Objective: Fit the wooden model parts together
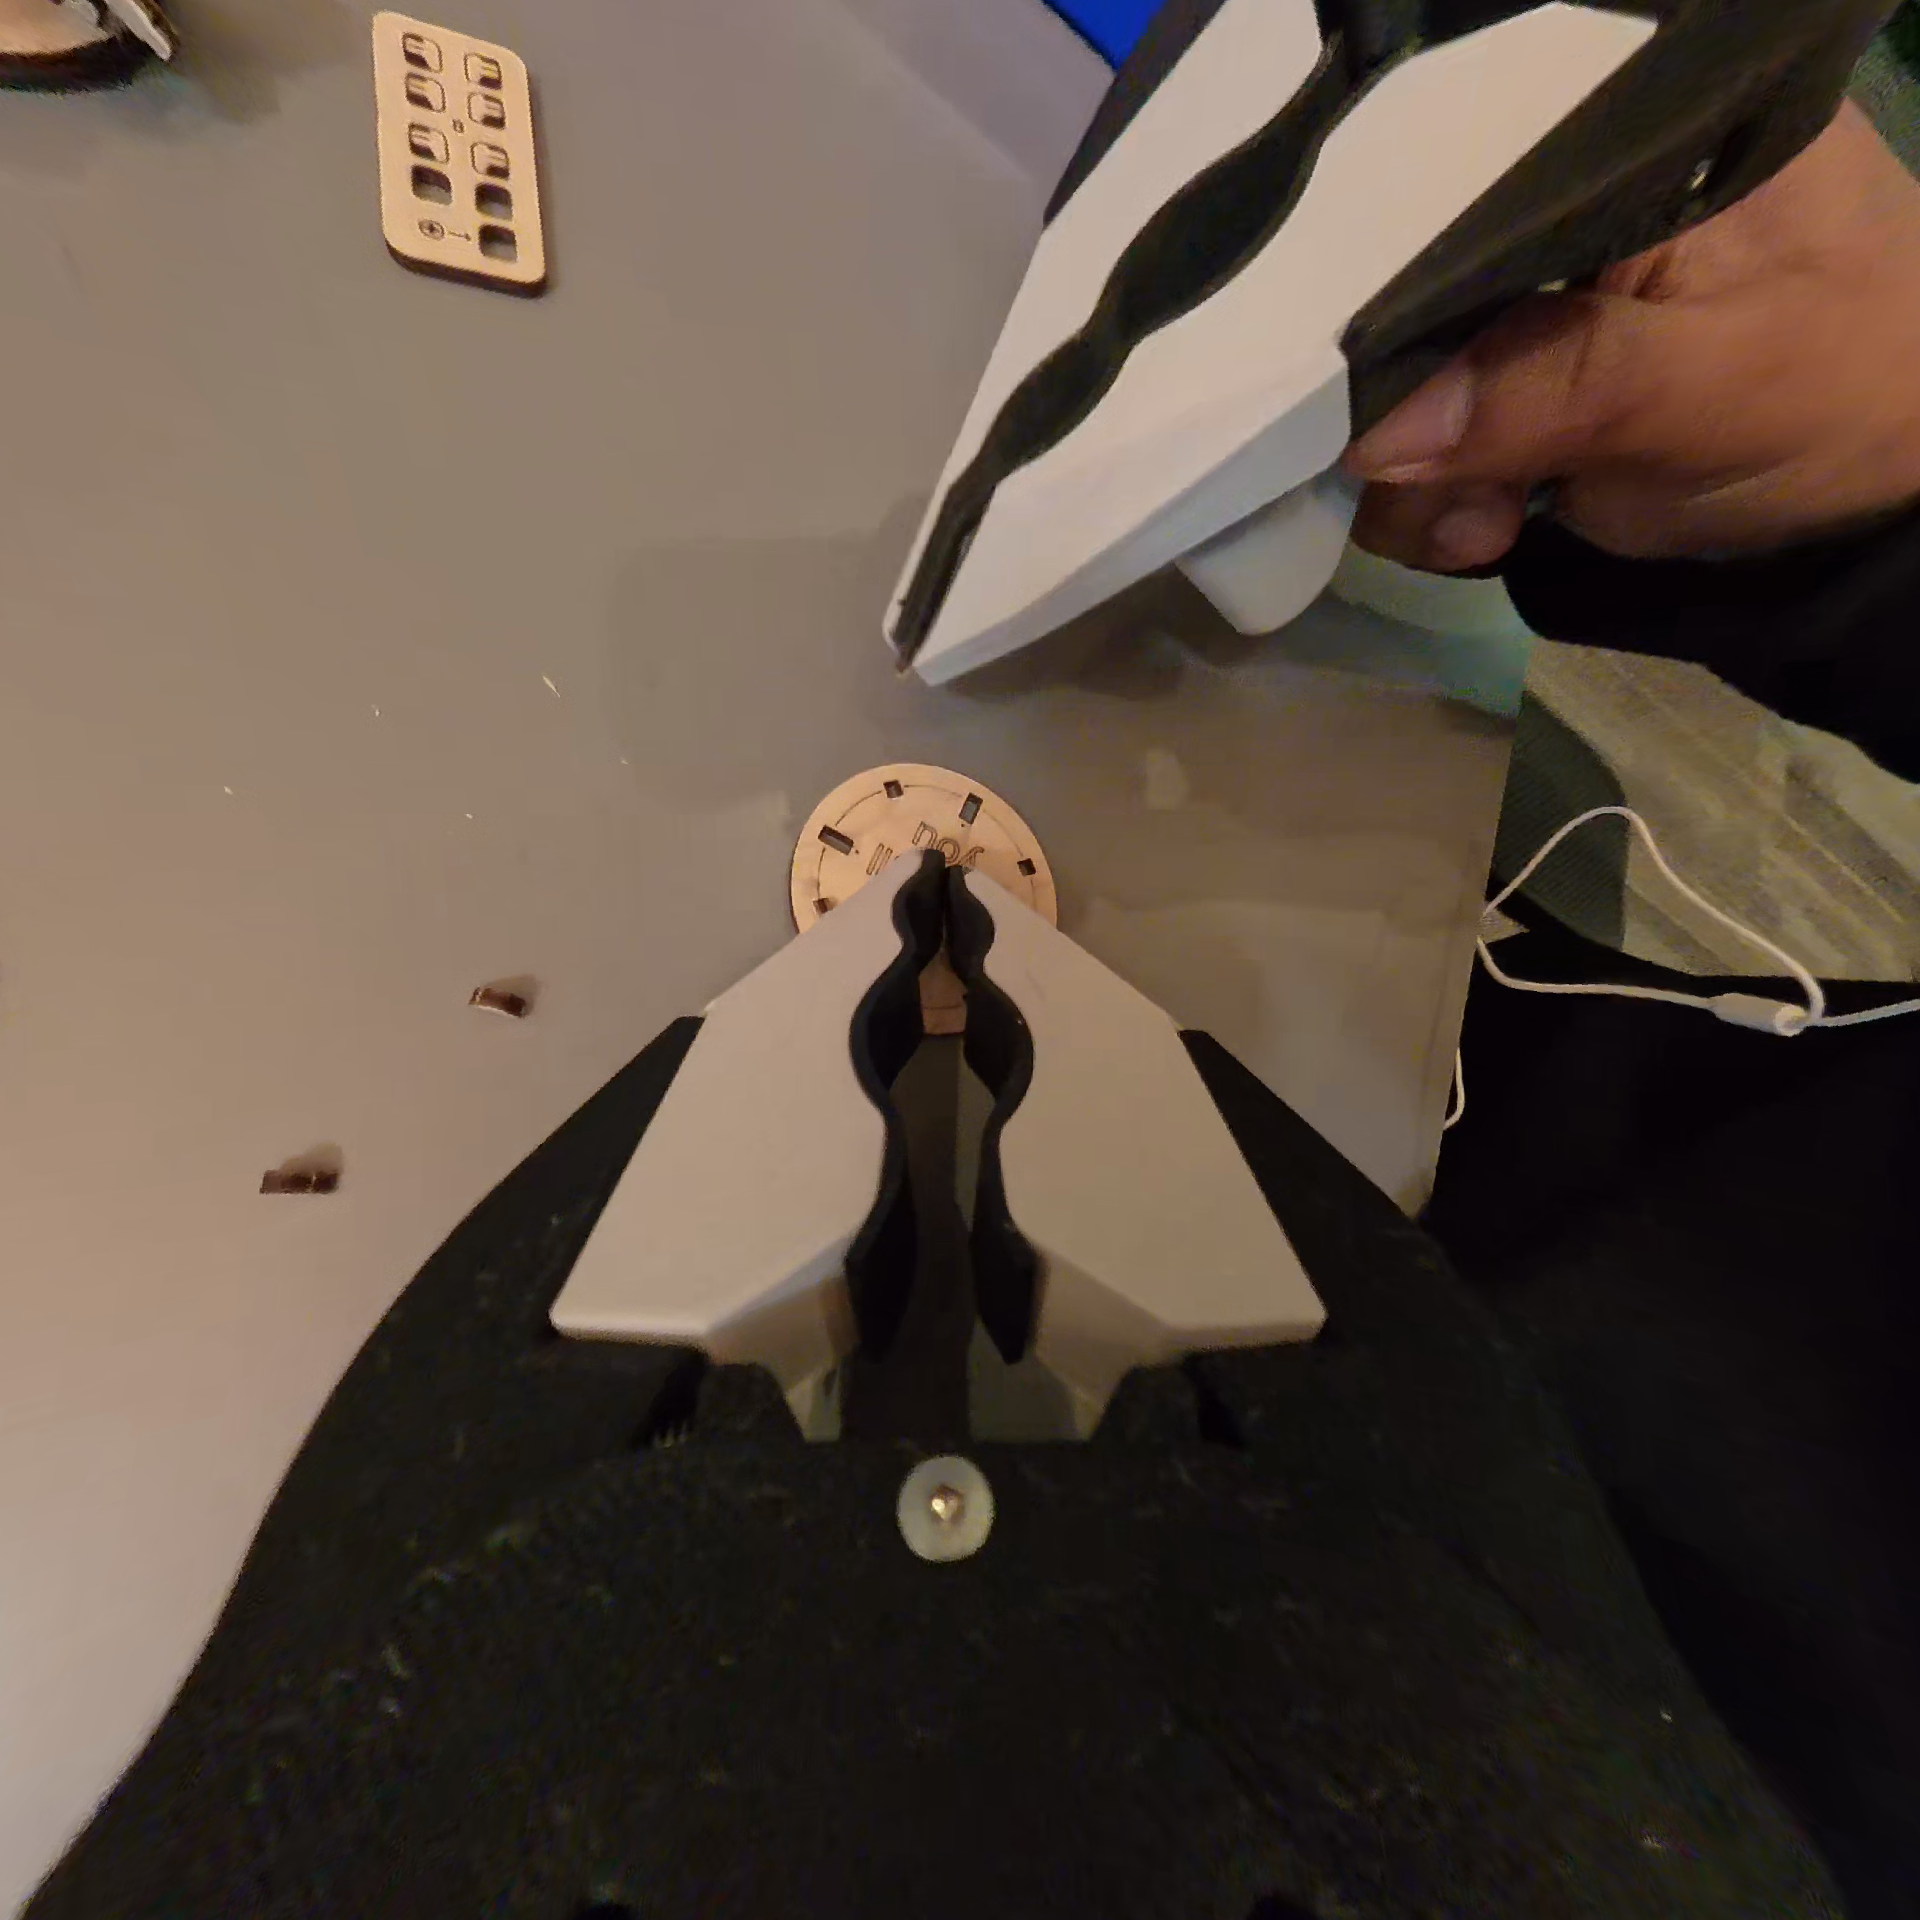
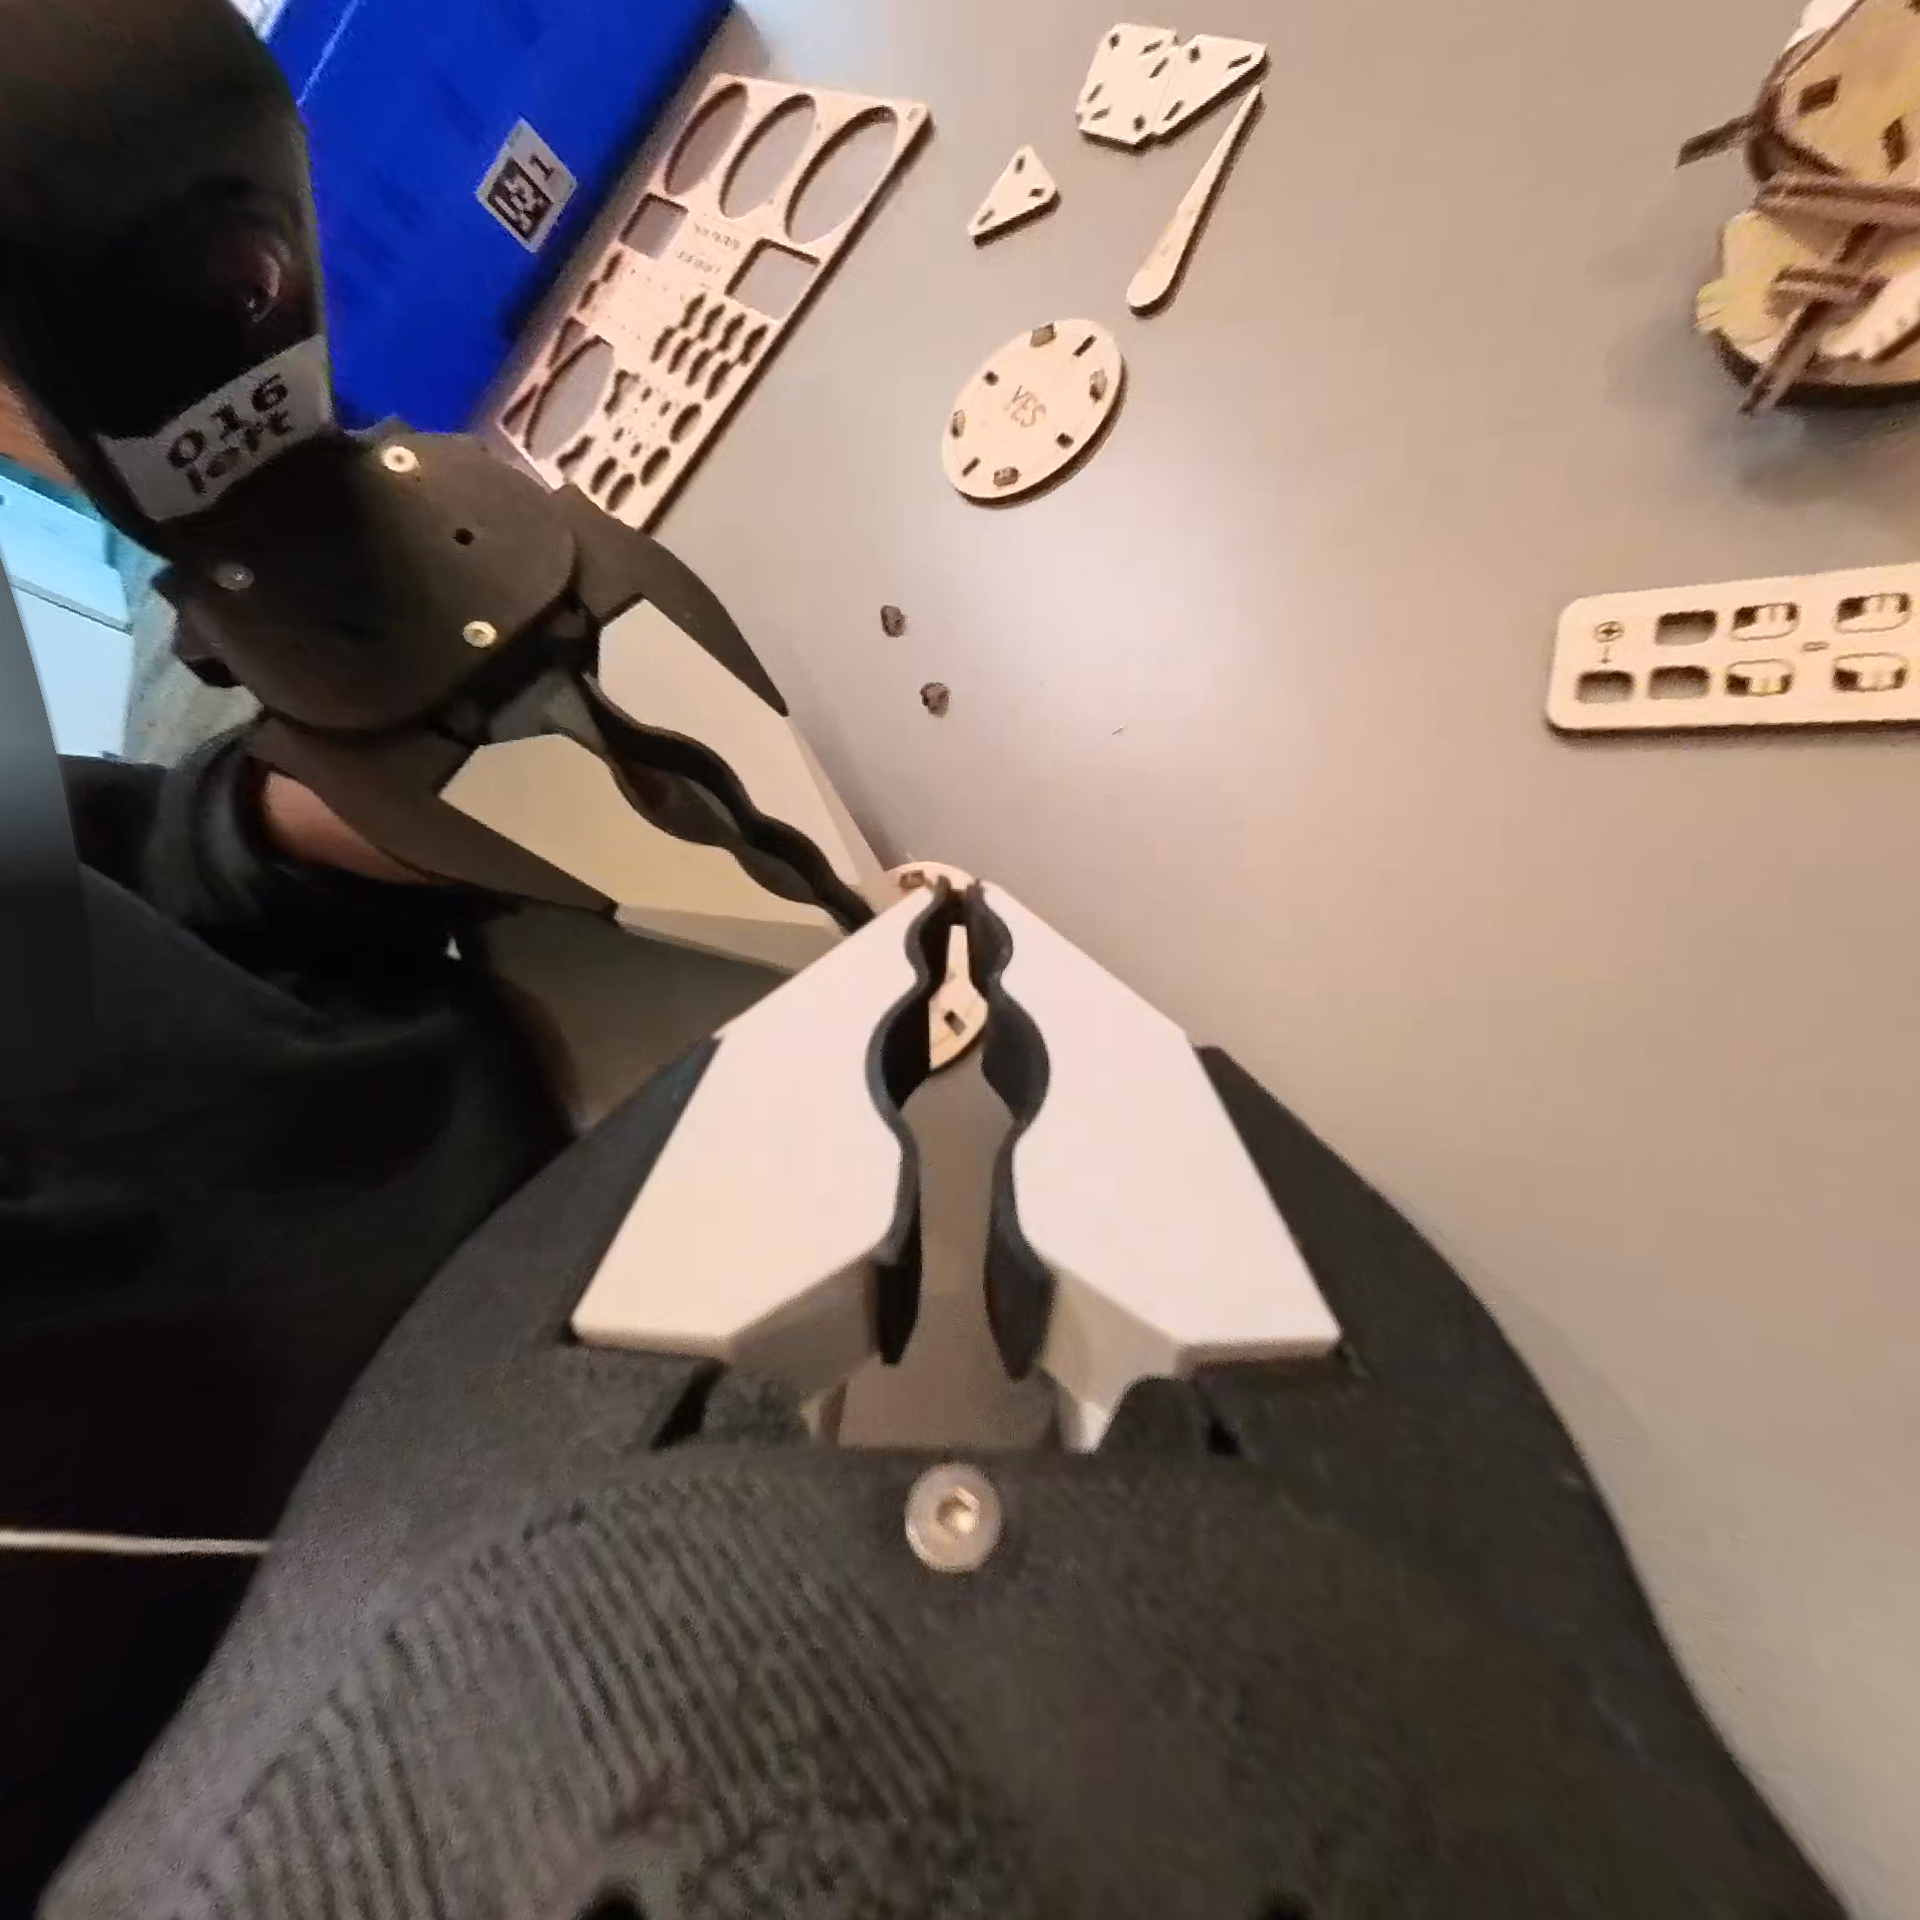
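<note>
**Item:** round wooden disc (image 1: 842, 842), thin laser-cut ply with small slots around the rim.

**Location:** laid flat on the grey worktop (image 1: 520, 623), near its edge.

**Handling (judged):** light and stiff. It is likely brittle at the slots and sits too flush to be pinched from above. It is best taken at the rim once an edge is raised or slid clear.

**Left gripper (image 1: 932, 864):** fingers closed together, tips set over the disc's middle. Contact cannot be confirmed.

**Right gripper (image 1: 902, 655):** fingers drawn together, poised just beyond the disc and apart from it. Whether anything tiny is pinched cannot be told.

**Nearby:** two small dark pegs (image 1: 502, 1000), a slotted wooden card (image 1: 462, 156) and a second disc (image 2: 1034, 410), all well apart.
</note>
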`<state>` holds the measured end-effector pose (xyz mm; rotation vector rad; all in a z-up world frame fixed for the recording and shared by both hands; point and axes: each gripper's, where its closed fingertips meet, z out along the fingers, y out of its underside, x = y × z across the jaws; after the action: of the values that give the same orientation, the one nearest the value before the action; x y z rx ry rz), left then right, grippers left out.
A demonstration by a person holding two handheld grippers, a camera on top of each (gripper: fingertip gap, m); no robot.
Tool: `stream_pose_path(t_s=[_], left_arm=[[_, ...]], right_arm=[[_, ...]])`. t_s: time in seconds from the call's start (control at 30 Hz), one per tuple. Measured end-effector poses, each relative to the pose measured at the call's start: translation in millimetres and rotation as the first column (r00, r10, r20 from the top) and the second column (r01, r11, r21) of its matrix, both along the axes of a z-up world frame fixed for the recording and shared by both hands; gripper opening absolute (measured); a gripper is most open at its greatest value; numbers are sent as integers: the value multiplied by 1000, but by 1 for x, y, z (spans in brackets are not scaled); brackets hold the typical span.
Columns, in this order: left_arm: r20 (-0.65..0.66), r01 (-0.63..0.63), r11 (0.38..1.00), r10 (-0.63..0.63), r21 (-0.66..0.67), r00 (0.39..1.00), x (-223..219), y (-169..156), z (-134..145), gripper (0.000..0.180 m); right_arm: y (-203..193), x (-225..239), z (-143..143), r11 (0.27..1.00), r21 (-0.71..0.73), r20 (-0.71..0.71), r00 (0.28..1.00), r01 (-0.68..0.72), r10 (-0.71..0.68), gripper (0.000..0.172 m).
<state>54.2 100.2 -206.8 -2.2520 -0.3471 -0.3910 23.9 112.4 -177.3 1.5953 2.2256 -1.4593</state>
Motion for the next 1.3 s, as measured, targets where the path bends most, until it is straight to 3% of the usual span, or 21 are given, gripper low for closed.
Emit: stream_pose_path(t_s=[0.1,0.23,0.4,0.53,0.77,1.0,1.3], left_arm=[[11,-1,1000,1,17,1000,0,-1,3,0],[8,-38,976,37,215,999,-6,-1,33,0],[-10,-21,940,26,340,1000,-4,-4,53,12],[-88,-34,878,87,477,992,-10,-8,76,12],[-262,47,826,123,561,957,-1,-11,96,9],[-325,96,807,123,583,938,5,-12,102,0],[-379,156,805,92,573,921,14,-11,101,0]], right_arm=[[-8,5,-1,999,-21,6,1000,-24,24,0],[-13,9,3,997,-66,14,1000,-27,28,0],[-22,9,35,944,-330,28,999,-5,15,0],[-28,13,51,879,-477,69,997,7,29,0],[-35,20,65,772,-635,150,986,44,67,0],[-33,25,73,694,-718,163,983,62,81,0],[-30,33,75,662,-746,159,985,74,68,3]])
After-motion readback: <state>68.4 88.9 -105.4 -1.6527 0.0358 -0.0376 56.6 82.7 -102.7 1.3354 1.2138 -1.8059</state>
